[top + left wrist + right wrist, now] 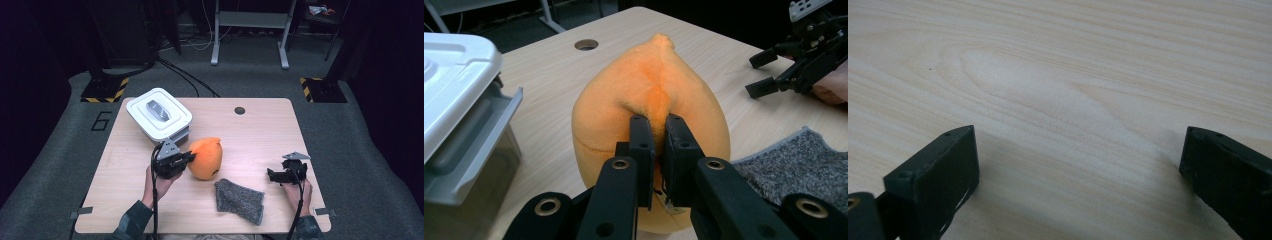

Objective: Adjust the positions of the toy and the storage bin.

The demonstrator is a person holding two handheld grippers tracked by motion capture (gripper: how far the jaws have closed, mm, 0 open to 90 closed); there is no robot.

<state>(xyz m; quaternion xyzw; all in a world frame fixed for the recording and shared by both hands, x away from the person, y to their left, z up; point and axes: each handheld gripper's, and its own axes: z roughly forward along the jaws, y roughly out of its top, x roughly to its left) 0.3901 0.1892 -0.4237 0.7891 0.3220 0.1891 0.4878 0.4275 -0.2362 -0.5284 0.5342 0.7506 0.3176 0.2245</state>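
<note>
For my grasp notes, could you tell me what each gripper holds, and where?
The left gripper pinches a fold of the soft orange peach-shaped plush toy on its side; the right gripper holds nothing.

You can read one sign: a large dark "6" [102,121] marked on the grey floor [60,165] just left of the desk [260,135]. Nothing else you see carries legible text.

The orange plush toy [649,100] looks soft and fuzzy, matt. The table [1058,75] is pale, smooth wood grain. The grey cloth [239,200] looks coarse; the white lidded box [159,115] is smooth plastic.
</note>
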